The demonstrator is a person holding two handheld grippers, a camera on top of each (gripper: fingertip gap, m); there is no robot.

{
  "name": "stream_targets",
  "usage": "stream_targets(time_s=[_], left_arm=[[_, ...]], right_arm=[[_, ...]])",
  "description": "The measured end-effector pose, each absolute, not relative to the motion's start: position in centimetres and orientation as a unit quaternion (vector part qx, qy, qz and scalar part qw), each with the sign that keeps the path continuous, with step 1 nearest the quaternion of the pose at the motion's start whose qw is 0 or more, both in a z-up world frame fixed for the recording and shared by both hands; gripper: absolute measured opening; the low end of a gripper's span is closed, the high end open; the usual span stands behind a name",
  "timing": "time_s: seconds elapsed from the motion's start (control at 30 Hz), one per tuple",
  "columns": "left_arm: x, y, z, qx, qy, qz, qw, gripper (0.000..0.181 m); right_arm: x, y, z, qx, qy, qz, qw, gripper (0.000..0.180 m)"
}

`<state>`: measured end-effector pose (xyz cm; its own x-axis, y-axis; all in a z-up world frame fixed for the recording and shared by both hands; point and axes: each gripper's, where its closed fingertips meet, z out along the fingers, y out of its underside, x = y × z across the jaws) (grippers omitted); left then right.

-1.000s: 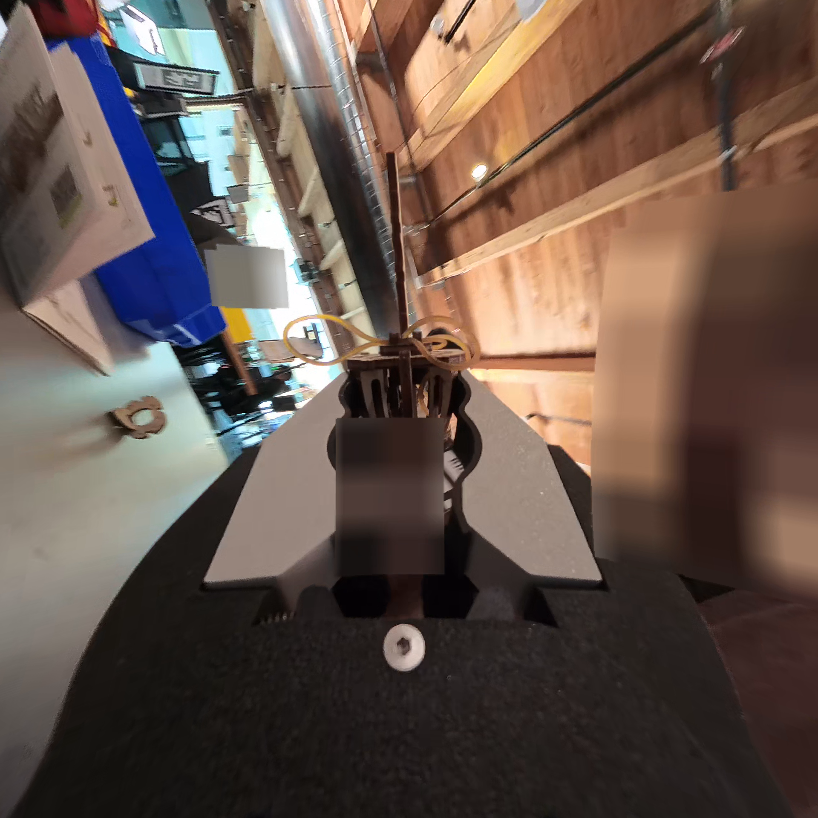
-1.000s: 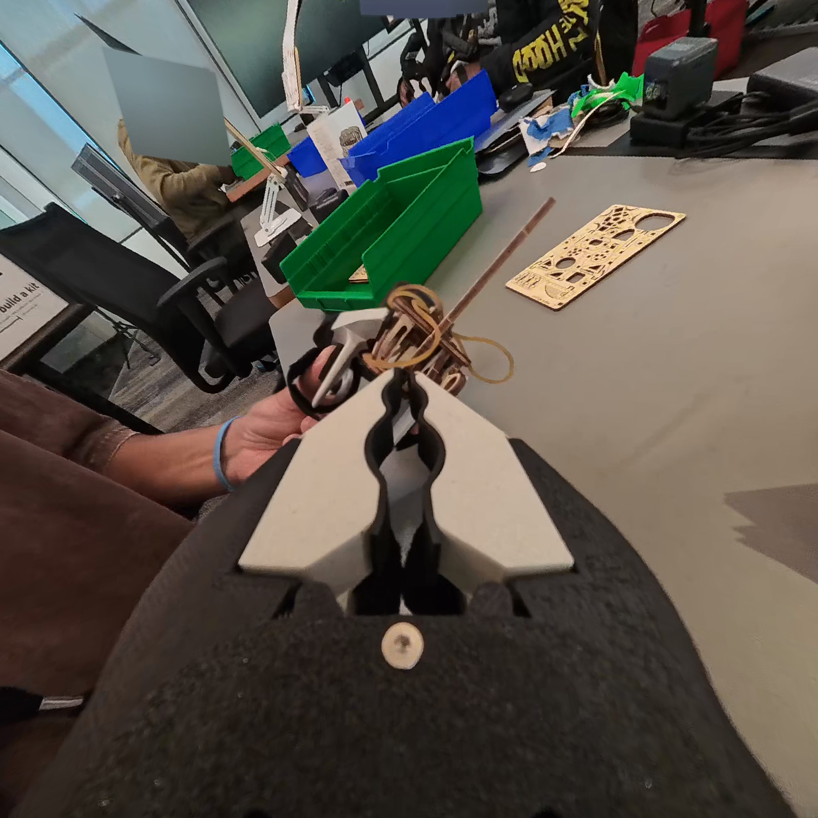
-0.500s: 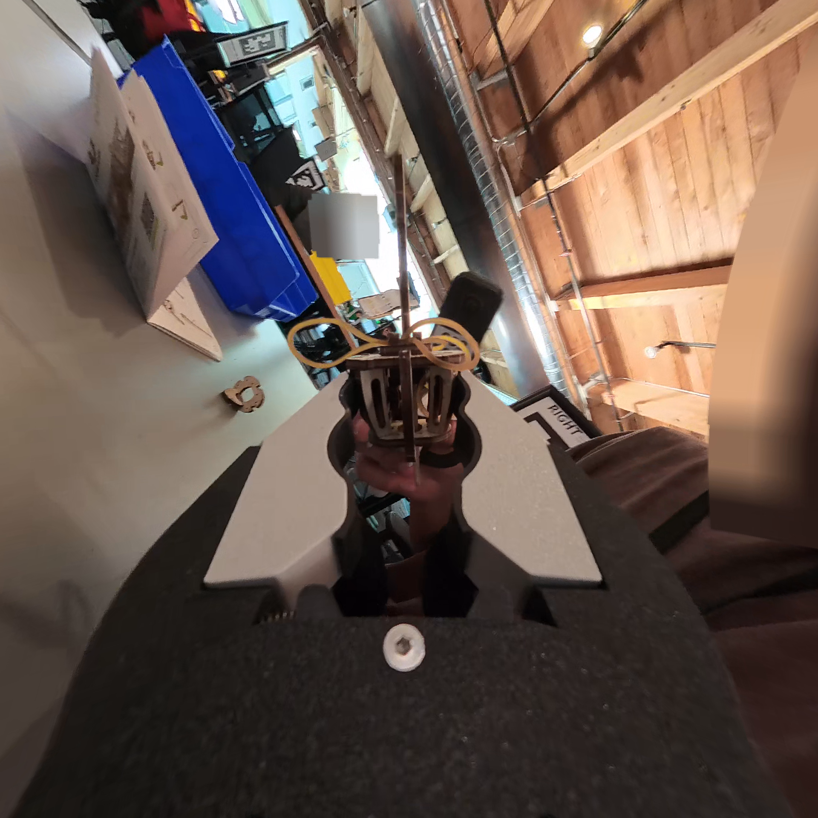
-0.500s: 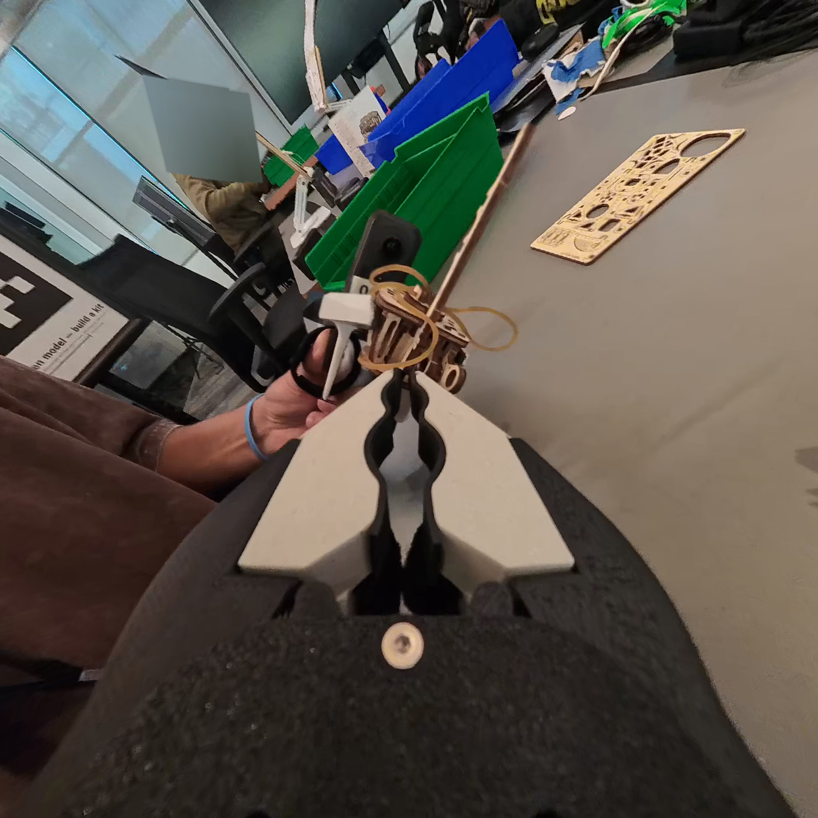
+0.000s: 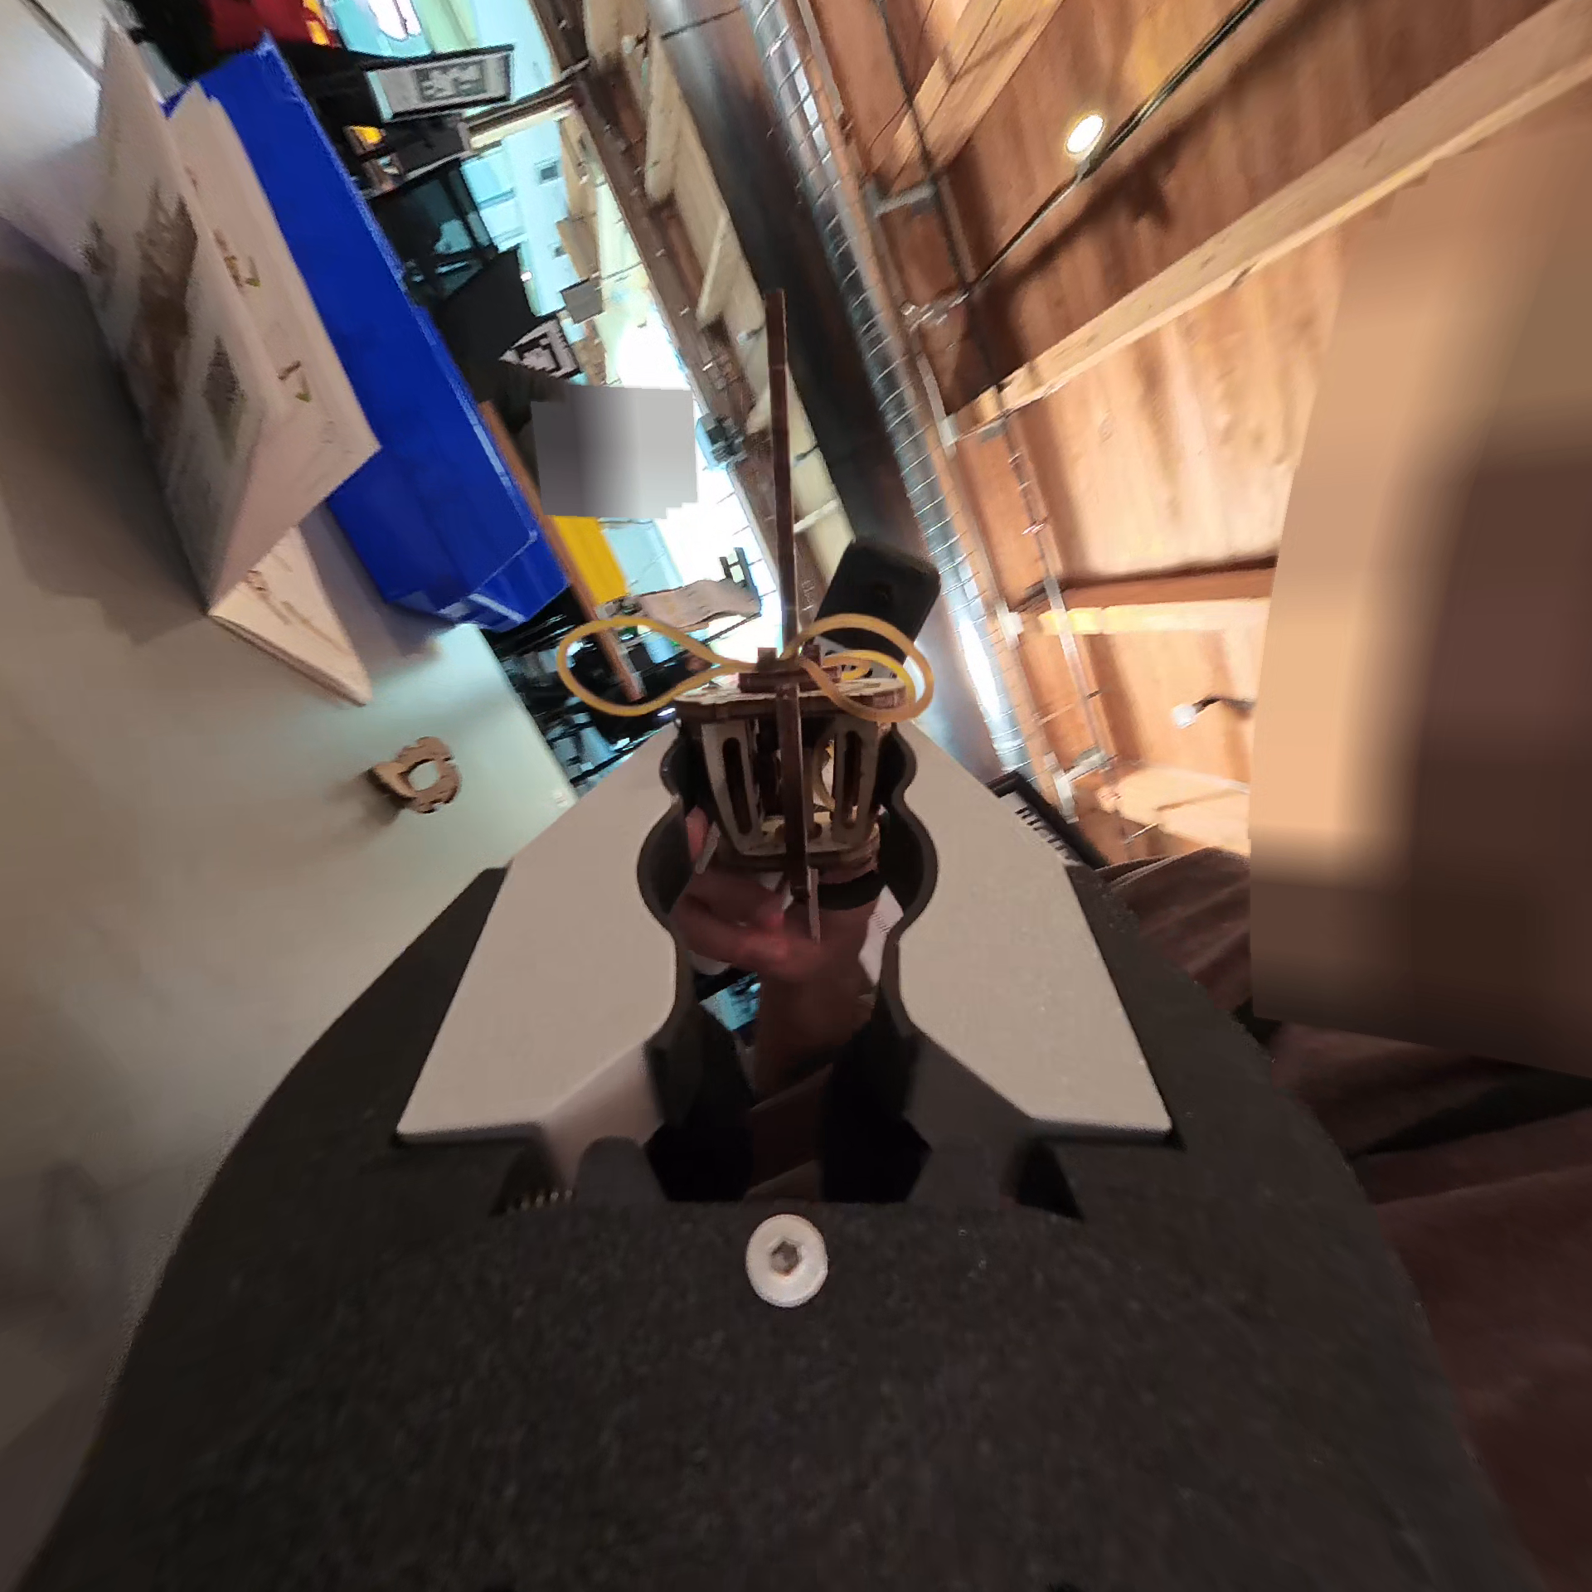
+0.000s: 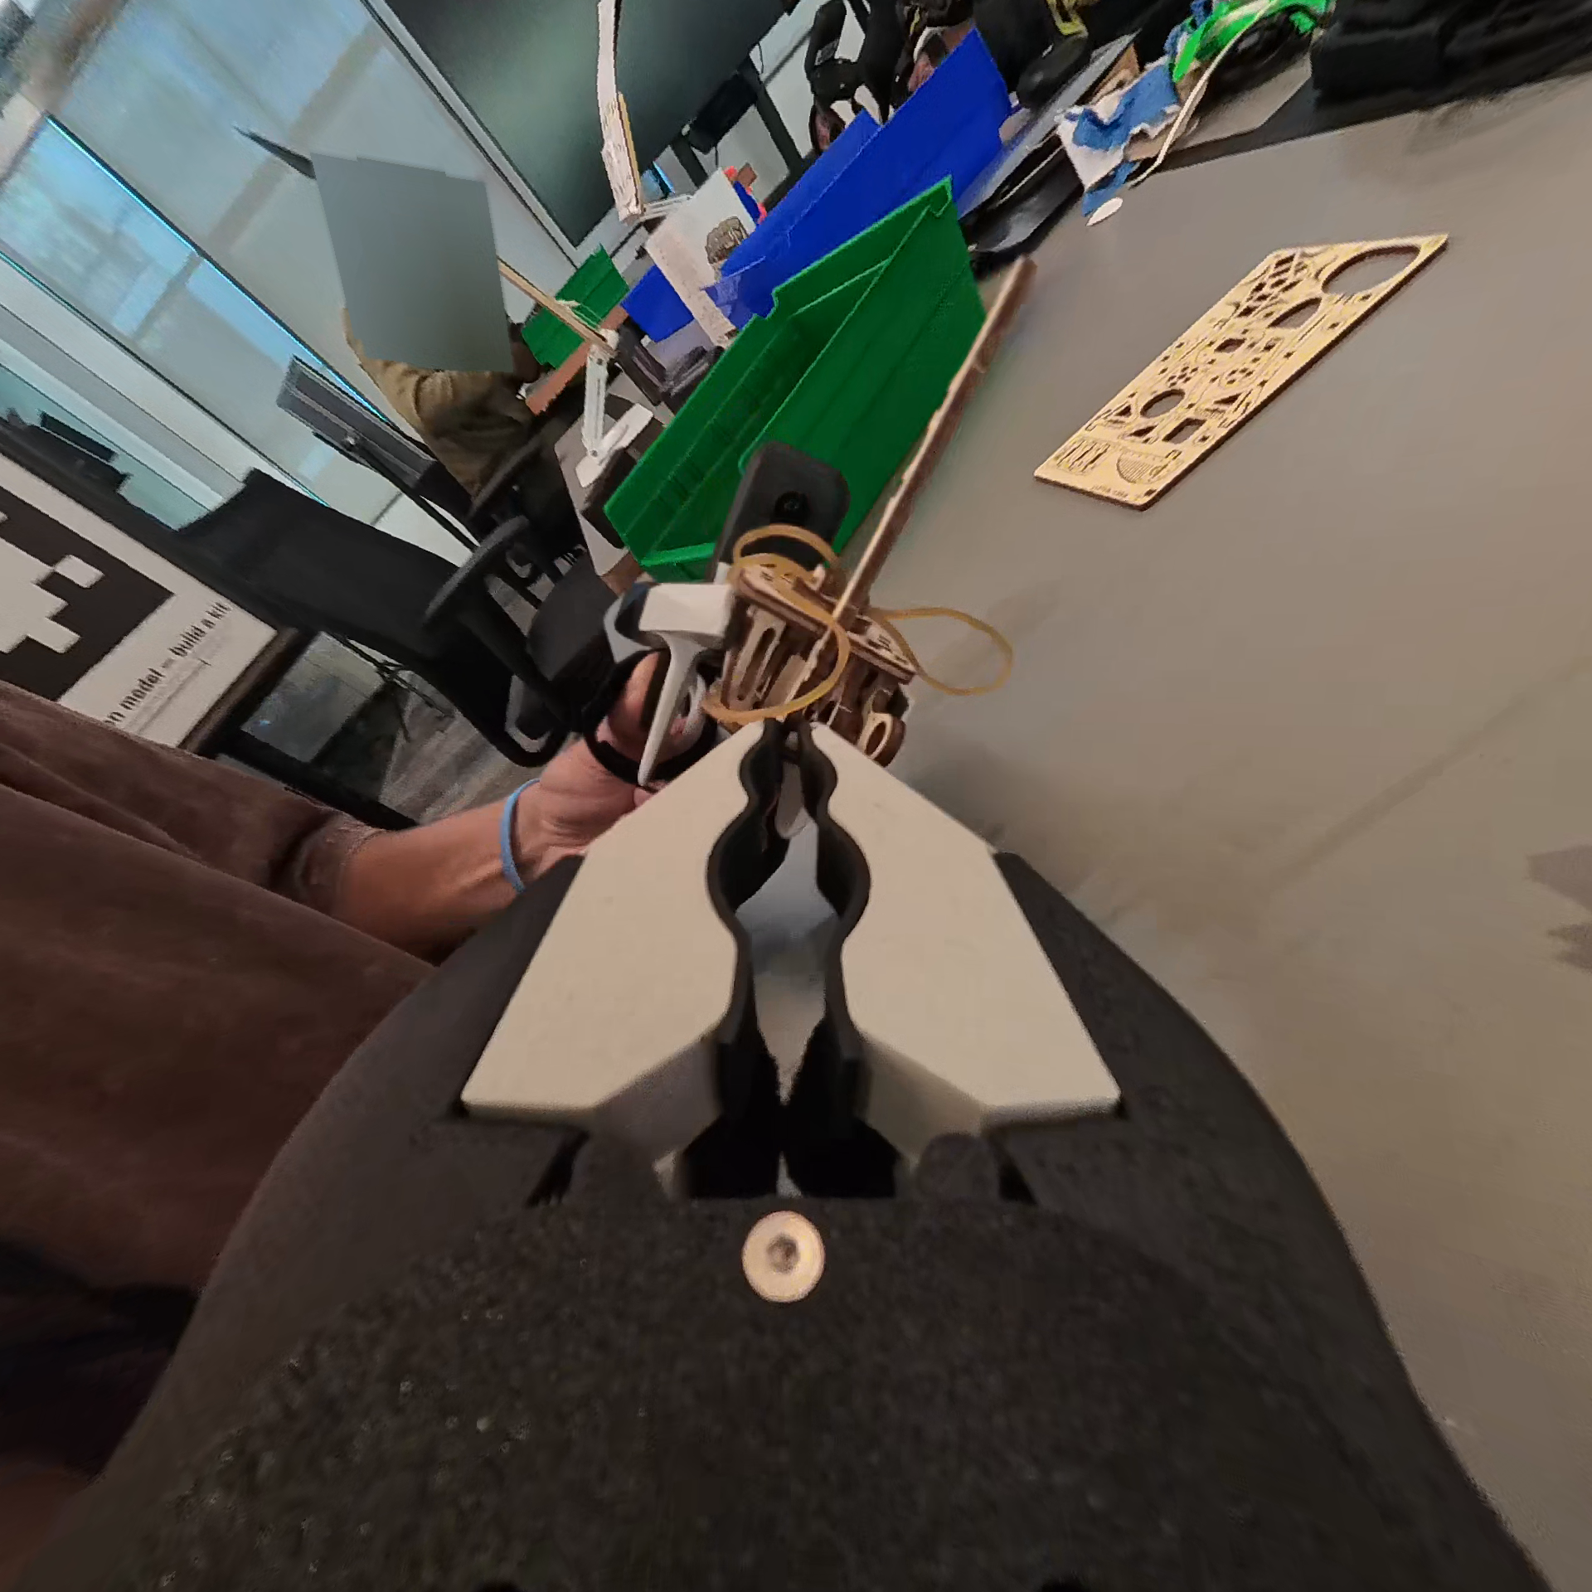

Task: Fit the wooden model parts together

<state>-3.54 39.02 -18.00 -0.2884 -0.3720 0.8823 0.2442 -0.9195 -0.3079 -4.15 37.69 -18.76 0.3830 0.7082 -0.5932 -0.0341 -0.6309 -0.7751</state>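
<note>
The wooden model [image 5: 780, 775] is a small slotted cage with a thin wooden stick [image 5: 780, 482] through it and a yellow rubber band [image 5: 620, 672] looped around its top. My left gripper [image 5: 780, 780] is shut on the model's sides and holds it in the air above the grey table [image 5: 198, 861]. In the right wrist view the model [image 6: 801, 663] hangs just past my right gripper [image 6: 780, 732]. That gripper is shut, its tips pinching the stick's lower end under the model. The stick [image 6: 939, 431] slants up and away. The left gripper's white finger [image 6: 680, 620] grips the model from the left.
A green bin [image 6: 818, 388] and blue bins [image 6: 879, 172] stand at the table's far side. A cut-out wooden sheet [image 6: 1240, 370] lies flat to the right. A small loose wooden piece [image 5: 418, 775], a booklet [image 5: 215, 345] and a blue bin [image 5: 413, 388] show in the left wrist view. A person sits beyond the table. My two grippers' fingertips are within a few centimetres of each other. The small loose wooden piece [image 5: 418, 775] is about equally far from each gripper, around 20 cm.
Both grippers have tilted together with the model. In the right wrist view the stick now stands steeper and the model sits closer to my fingertips. The left grip has not changed.
</note>
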Motion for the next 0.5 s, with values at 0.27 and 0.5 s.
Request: stream_targets(time_s=[0.27,0.5], left_arm=[[-3.85,38.91,-17.59,-0.559,0.063,-0.803,0.198,0.039],[-3.97,38.87,-17.58,-0.565,0.068,-0.796,0.205,0.039]], right_arm=[[-3.93,37.78,-17.96,-0.744,-0.24,0.489,0.387,0.006],[-4.06,37.8,-18.36,-0.749,-0.245,0.479,0.386,0.005]])
